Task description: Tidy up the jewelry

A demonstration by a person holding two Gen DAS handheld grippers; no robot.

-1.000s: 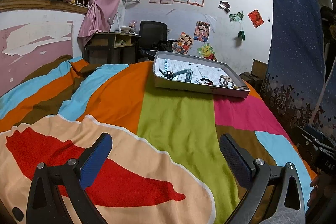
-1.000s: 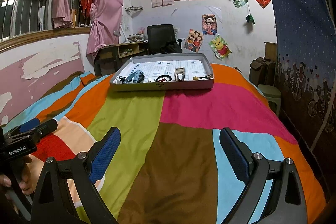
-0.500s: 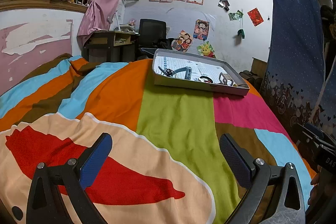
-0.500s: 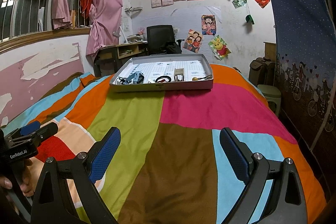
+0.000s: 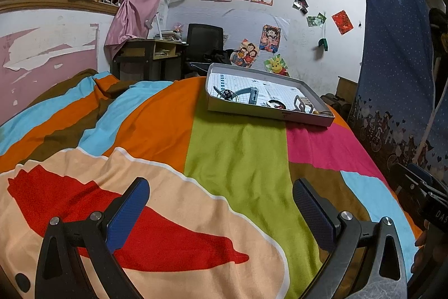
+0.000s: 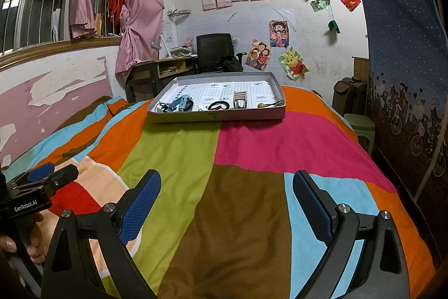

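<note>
A grey shallow tray (image 5: 252,112) (image 6: 252,114) lies on the far part of a bed with a colour-block blanket. Inside it lie a grey-blue hair clip (image 6: 182,102) (image 5: 250,93), a black claw clip (image 5: 224,95), a black and red hair tie (image 6: 218,105) (image 5: 275,103), a striped square clip (image 6: 240,98) (image 5: 302,102) and a hair tie with a yellow bead (image 6: 261,105). My left gripper (image 5: 221,201) is open and empty, low over the near blanket. My right gripper (image 6: 226,195) is open and empty, also far short of the tray.
A pink and white wall runs along the bed's left side. A desk (image 6: 168,69) and black office chair (image 6: 215,52) stand behind the tray. A blue patterned curtain (image 6: 406,60) hangs at the right, with a green stool (image 6: 359,125) beside the bed.
Both views show the tray very slightly further away and lower. Both grippers stay open.
</note>
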